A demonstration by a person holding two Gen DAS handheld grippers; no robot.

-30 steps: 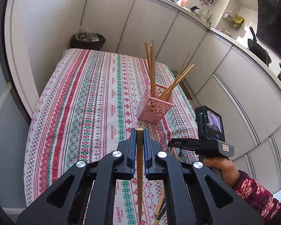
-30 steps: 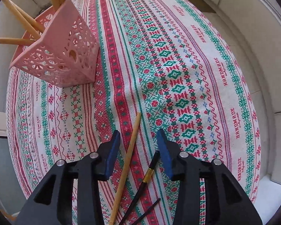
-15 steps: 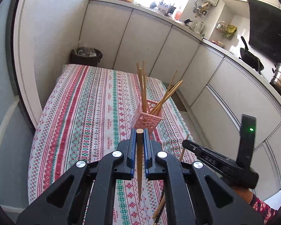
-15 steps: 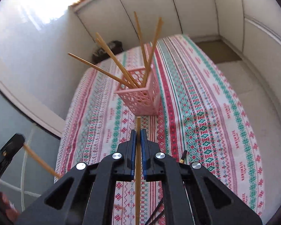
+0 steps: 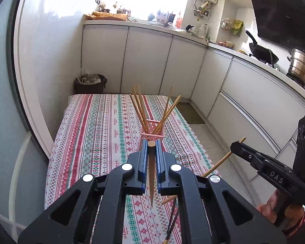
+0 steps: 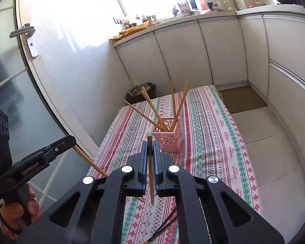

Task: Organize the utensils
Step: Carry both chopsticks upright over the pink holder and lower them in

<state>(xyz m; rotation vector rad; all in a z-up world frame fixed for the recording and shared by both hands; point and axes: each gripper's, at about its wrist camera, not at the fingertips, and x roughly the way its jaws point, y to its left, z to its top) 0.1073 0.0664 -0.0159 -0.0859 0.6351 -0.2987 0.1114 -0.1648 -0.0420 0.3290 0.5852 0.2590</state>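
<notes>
A pink lattice holder (image 5: pixel 152 130) (image 6: pixel 169 139) stands on the striped tablecloth (image 5: pixel 103 134) with several wooden chopsticks leaning out of it. My left gripper (image 5: pixel 151 145) is shut on a wooden chopstick (image 5: pixel 151 174) that hangs point down above the cloth, short of the holder. My right gripper (image 6: pixel 150 144) is shut on another wooden chopstick (image 6: pixel 151 170), also raised over the cloth. Each gripper appears in the other's view, the right gripper (image 5: pixel 236 145) at the right edge and the left gripper (image 6: pixel 70 140) at the left edge. Dark chopsticks (image 6: pixel 165 224) lie on the cloth below.
White cabinets (image 5: pixel 146 65) line the back and right side. A dark waste bin (image 5: pixel 90 83) stands beyond the table's far end. A glass door with a handle (image 6: pixel 23 31) is at the left. Tiled floor (image 6: pixel 270 146) runs along the table's right side.
The right gripper closed on a wooden chopstick lying on the cloth and lifted it high. The left gripper rose too with its chopstick, so the holder looks smaller and farther.
</notes>
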